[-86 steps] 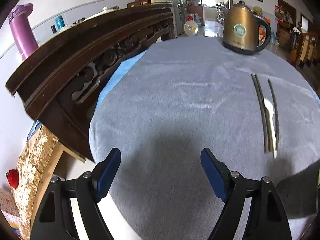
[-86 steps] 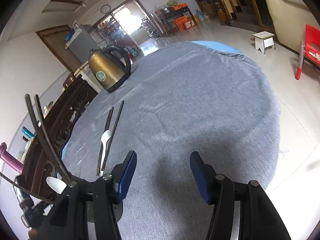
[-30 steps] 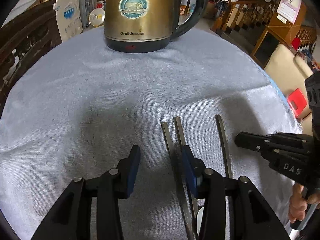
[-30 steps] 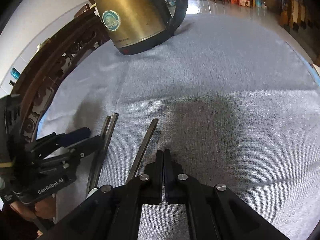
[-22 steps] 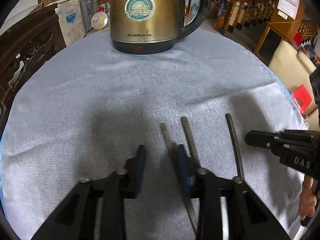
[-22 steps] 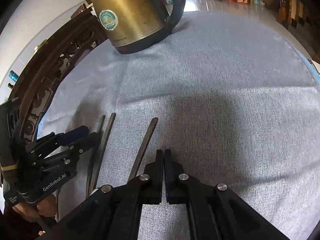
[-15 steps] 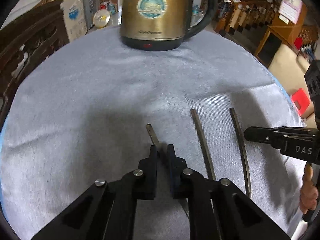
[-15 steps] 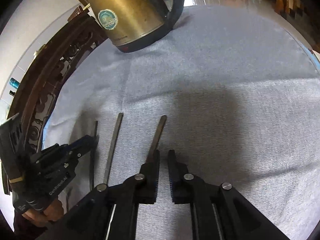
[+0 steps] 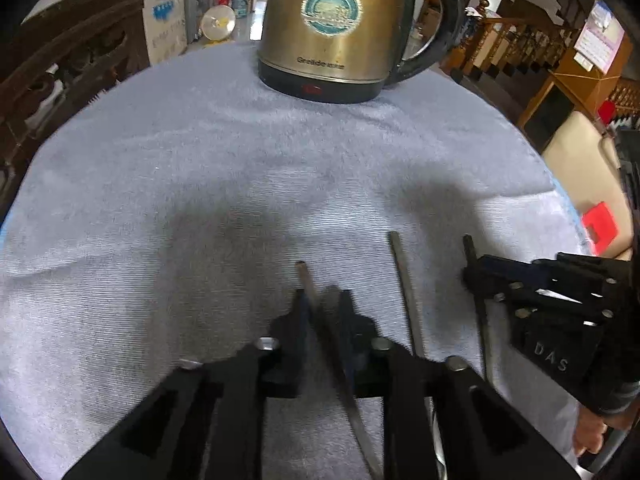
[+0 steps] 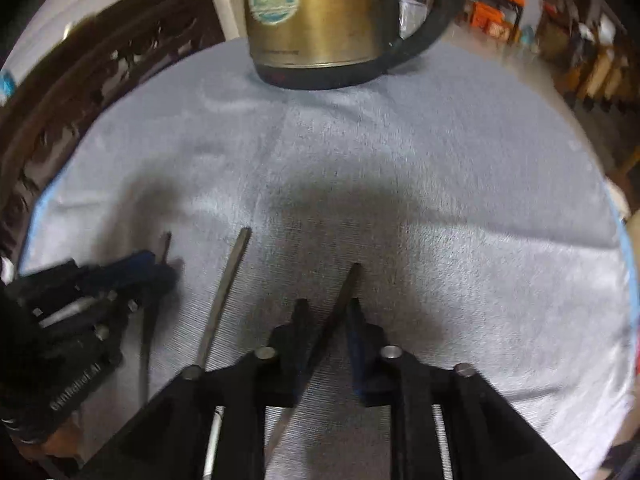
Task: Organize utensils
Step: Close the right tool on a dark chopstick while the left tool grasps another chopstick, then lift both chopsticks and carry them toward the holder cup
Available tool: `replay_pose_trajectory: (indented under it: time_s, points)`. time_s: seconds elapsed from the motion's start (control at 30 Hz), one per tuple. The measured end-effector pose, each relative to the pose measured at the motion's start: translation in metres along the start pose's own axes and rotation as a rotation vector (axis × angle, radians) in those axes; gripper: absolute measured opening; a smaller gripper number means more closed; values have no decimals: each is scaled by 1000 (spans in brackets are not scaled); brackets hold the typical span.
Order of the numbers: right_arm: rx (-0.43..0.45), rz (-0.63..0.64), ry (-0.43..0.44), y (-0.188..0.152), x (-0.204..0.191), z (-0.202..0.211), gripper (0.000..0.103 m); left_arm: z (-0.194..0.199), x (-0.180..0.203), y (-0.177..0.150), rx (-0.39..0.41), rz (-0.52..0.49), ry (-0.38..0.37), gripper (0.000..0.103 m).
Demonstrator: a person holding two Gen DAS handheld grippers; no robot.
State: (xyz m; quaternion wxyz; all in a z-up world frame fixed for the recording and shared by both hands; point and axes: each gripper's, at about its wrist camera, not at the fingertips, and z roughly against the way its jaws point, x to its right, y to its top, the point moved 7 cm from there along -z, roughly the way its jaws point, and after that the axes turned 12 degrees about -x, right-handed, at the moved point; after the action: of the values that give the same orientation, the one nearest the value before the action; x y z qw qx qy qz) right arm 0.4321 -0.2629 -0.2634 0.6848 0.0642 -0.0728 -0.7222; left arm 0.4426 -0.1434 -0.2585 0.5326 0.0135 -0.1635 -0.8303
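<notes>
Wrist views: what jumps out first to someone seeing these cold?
The tall brass-coloured electric kettle with a black handle dominates, standing at the far edge of the round table's grey-blue cloth. Nearer, three dark slender chopsticks lie on the cloth: the left claw is shut on the left one, the right claw on the right one, and the middle one lies free.

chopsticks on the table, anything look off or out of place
Nothing spilled or damaged. The three chopsticks are splayed apart on the grey cloth: the left gripper pinches one, the right gripper another, and the middle chopstick lies loose.
</notes>
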Motion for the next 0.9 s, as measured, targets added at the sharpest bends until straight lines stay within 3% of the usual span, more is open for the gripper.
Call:
replay_pose_trajectory:
  time_s: [0.1, 0.27, 0.6, 0.9]
  points:
    - [16, 2, 12, -3, 4, 1, 7, 3, -1, -5, 1, 20, -1, 7]
    - [93, -12, 89, -14, 16, 17, 7, 15, -13, -16, 29, 66, 3, 5]
    - [278, -97, 202, -57, 51, 81, 7, 103, -12, -51, 227, 68, -31, 5]
    - [297, -155, 237, -84, 64, 95, 7, 139, -8, -76, 279, 86, 31, 5]
